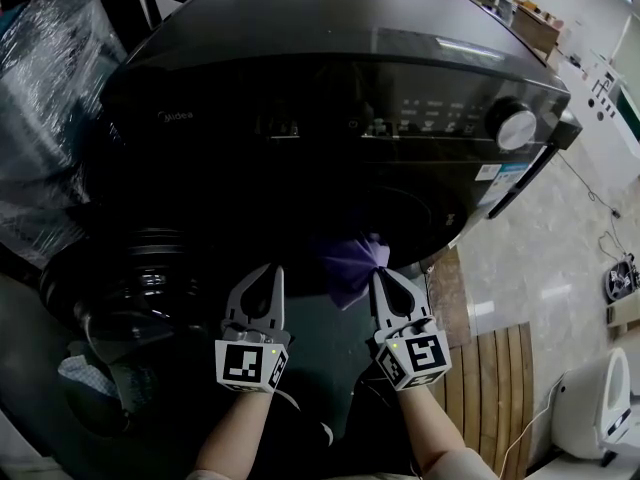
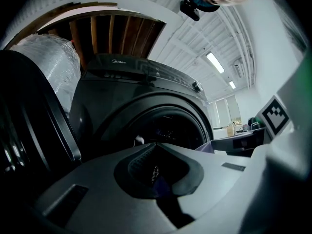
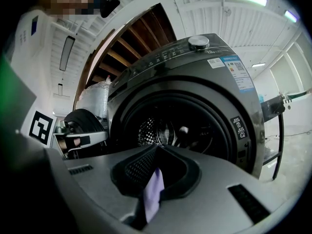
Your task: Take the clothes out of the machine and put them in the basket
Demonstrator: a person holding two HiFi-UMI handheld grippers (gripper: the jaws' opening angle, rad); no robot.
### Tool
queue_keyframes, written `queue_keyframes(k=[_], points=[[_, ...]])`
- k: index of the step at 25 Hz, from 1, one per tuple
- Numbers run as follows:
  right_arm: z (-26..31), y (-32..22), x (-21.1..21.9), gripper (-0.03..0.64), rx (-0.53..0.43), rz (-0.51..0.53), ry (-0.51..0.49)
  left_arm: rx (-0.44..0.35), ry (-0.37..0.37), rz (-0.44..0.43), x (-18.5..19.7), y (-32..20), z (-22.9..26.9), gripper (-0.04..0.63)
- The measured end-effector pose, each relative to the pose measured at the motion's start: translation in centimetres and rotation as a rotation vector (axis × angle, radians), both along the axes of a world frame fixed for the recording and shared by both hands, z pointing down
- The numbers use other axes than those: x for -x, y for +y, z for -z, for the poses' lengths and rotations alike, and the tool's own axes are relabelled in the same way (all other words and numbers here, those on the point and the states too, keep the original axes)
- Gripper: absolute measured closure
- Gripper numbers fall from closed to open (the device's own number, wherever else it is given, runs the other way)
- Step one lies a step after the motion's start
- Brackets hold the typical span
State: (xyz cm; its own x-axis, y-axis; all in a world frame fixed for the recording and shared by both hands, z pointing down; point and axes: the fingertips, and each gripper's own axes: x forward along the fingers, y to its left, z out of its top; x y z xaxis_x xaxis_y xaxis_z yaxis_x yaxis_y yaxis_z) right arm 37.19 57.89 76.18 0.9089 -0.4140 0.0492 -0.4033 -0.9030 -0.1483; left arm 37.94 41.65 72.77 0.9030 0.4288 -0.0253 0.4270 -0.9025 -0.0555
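A dark grey front-loading washing machine [image 1: 330, 88] fills the far half of the head view. Its round glass door [image 1: 130, 288] is swung open to the near left, and its drum mouth [image 3: 180, 130] gapes dark in the right gripper view. Far left of the machine stands a bulky shape wrapped in clear plastic film [image 1: 40, 88], and a strip of wooden slat flooring [image 1: 500, 388] runs along the near right. Two forearms reach in from the near edge, the left forearm [image 1: 235, 433] and the right forearm [image 1: 435, 438], side by side and roughly parallel. Each ends in a grey two-jaw tool held level and aimed at the drum mouth. The left gripper [image 1: 270, 270] has its jaw tips pressed together, and I can make out nothing clearly caught between them. The right gripper [image 1: 381, 276] is clamped on a crumpled purple cloth [image 1: 352, 260]. That cloth bunches at the lower rim of the opening, just left of the jaw tips, with a lilac strip of it pinched between the pads in the right gripper view. A silver round dial [image 1: 516, 126] sits at the far right of the control panel.
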Motion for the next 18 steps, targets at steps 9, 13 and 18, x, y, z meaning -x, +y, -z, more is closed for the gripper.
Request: queue_keyframes(k=[9, 13, 18], points=[[0.8, -0.9, -1.5, 0.606, -0.047, 0.002, -0.042, 0.032, 0.001, -0.109, -1.8, 0.7, 0.9, 0.575], [2.3, -1.3, -1.2, 0.607, -0.039, -0.008, -0.049, 0.052, 0.032, -0.194, -1.4, 1.9, 2.8, 0.575], [3.3, -2.2, -0.4, 0.607, -0.006, 0.012, -0.079, 0.009, -0.012, -0.18, 0.2, 0.0, 4.0, 0.575]])
